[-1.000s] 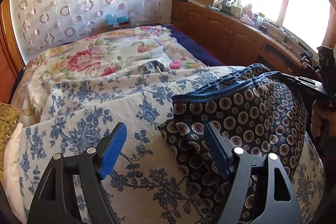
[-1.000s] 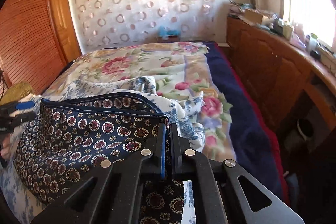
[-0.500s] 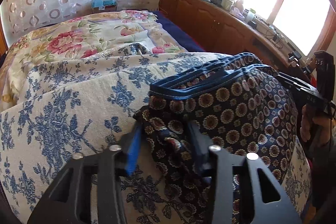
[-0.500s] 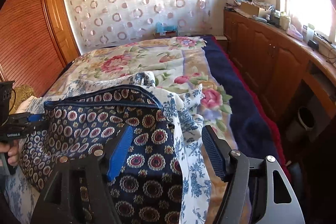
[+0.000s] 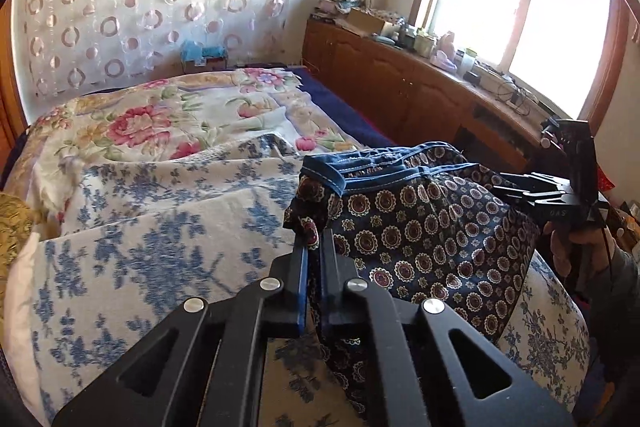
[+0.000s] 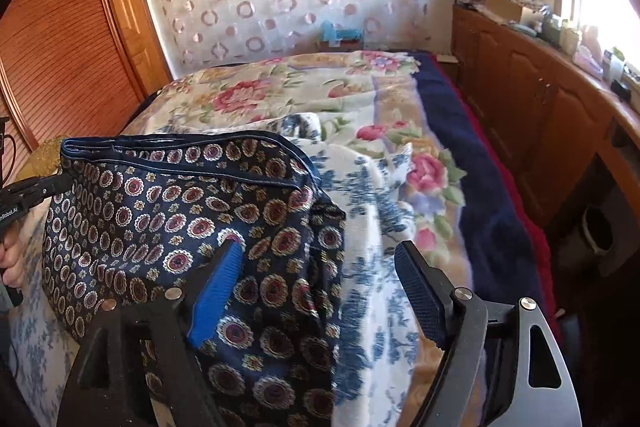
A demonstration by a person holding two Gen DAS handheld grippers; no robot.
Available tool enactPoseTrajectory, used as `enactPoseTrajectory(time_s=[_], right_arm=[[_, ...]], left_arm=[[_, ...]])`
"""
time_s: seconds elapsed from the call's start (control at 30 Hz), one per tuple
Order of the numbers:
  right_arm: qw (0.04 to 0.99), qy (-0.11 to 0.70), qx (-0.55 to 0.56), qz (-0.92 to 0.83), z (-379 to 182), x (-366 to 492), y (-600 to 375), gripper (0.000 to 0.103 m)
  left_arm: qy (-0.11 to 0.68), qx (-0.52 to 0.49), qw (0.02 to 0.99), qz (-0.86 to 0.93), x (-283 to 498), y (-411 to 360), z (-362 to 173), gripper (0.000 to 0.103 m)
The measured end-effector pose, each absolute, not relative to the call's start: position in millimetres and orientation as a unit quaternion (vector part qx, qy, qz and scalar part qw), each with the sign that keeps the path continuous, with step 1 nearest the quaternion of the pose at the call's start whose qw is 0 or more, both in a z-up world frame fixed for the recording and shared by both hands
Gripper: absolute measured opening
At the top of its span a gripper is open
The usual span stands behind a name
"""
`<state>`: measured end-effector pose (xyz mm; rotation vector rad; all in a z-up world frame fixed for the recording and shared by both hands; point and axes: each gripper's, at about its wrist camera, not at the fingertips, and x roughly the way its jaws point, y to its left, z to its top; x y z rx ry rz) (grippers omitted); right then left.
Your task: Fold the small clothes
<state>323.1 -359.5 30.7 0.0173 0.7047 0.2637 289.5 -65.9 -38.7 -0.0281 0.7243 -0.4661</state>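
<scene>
left tool (image 5: 314, 247): just clamped shorts (image 5: 432, 239) edge | right tool (image 6: 320, 267): just spread wide, shorts beneath

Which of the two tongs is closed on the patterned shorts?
The left tongs, pinching the shorts at their left edge; the right tongs stand open.

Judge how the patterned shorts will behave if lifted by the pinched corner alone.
The patterned shorts will likely hang limp: the fabric already bunches at the left hand-held gripper. Probably light, since a corner pinch raises them. The sheen hints they may slip.
</scene>
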Motion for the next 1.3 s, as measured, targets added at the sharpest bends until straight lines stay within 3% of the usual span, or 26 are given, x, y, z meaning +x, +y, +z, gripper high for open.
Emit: enactPoseTrajectory(time_s=[0.47,0.57,0.73,0.9,1.3], right_arm=[[0.903,0.392,0.011,0.178,15.1,358.7,-348.7,0.08],[0.903,0.387,0.005,0.184,16.5,357.3,-346.3,0.066],[0.896,0.387,-0.002,0.217,17.5,352.8,-334.7,0.013],[0.911,0.357,-0.003,0.207,22.4,341.7,-337.3,0.008],[0.923,0.299,-0.03,0.24,52.1,303.8,-301.4,0.006]], left_arm=[[0.379,-0.004,0.905,-0.191,300.4,-45.5,-63.9,0.006],[0.388,-0.009,0.901,-0.193,303.7,-45.0,-69.4,0.006],[0.379,-0.014,0.903,-0.203,295.4,-46.0,-64.5,0.006],[0.347,-0.027,0.915,-0.205,268.8,-39.7,-42.3,0.005],[0.277,-0.06,0.939,-0.194,197.4,5.8,5.8,0.005]])
